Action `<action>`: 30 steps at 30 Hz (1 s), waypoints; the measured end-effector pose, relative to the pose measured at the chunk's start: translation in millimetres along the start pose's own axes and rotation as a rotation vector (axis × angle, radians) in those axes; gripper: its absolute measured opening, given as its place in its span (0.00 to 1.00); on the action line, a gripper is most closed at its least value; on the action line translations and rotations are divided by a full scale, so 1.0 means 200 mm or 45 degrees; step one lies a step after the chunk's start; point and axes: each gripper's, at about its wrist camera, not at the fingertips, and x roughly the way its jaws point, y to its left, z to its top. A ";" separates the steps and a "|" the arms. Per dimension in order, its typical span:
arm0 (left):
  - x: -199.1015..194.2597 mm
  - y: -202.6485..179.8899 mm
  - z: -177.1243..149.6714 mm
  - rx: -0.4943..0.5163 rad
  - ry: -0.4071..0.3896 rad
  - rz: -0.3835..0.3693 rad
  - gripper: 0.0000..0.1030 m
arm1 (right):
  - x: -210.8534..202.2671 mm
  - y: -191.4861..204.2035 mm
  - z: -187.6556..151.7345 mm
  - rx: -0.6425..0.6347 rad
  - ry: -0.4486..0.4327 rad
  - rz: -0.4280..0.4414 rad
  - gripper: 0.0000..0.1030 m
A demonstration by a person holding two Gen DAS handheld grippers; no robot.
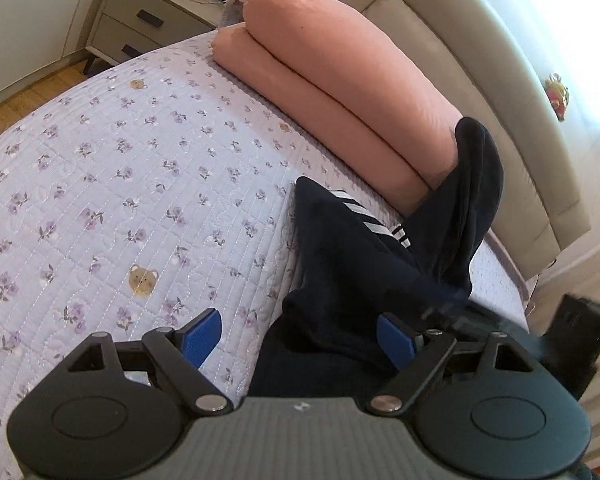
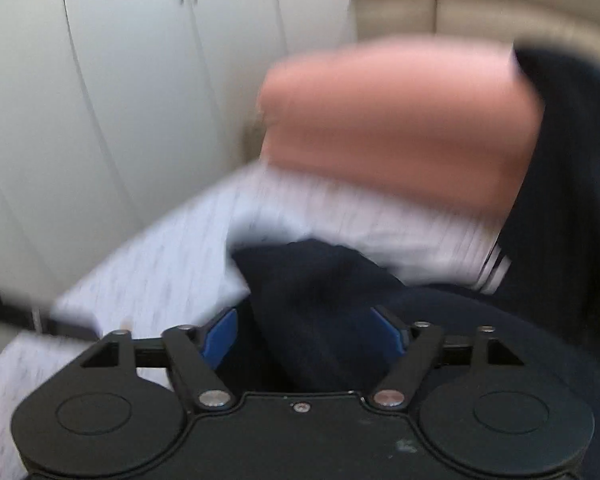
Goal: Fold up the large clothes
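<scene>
the left gripper (image 1: 298, 336) has its jaws spread wide and released, grasping nothing; its right blue pad sits over the navy garment (image 1: 360, 264), the left pad over the quilted bed cover (image 1: 120, 184). the garment lies crumpled at lower centre and right of the left wrist frame, one part draped up against the folded pink duvet (image 1: 332, 80). the right gripper (image 2: 304, 338) also has its jaws released, with dark fabric lying between the pads but not clamped. the right wrist frame is motion-blurred.
</scene>
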 end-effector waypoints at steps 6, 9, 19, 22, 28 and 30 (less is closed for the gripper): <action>0.11 -0.13 0.05 0.197 0.065 0.051 0.85 | -0.21 -0.21 -0.11 0.171 0.013 0.007 0.89; 0.24 -0.27 0.08 0.359 0.096 0.071 0.88 | -0.32 -0.43 -0.14 0.201 0.023 -0.192 0.93; 0.79 -0.39 0.12 0.565 0.194 0.421 1.00 | -0.49 -0.98 -0.49 0.404 0.292 -0.538 0.98; 0.79 -0.38 0.03 0.709 0.122 0.409 1.00 | -0.51 -0.99 -0.63 0.361 0.196 -0.497 1.00; 0.77 -0.38 0.05 0.693 0.172 0.395 1.00 | -0.50 -0.99 -0.49 0.363 0.409 -0.490 0.99; 0.77 -0.37 0.05 0.708 0.182 0.402 1.00 | -0.53 -1.02 -0.37 0.406 0.390 -0.510 0.96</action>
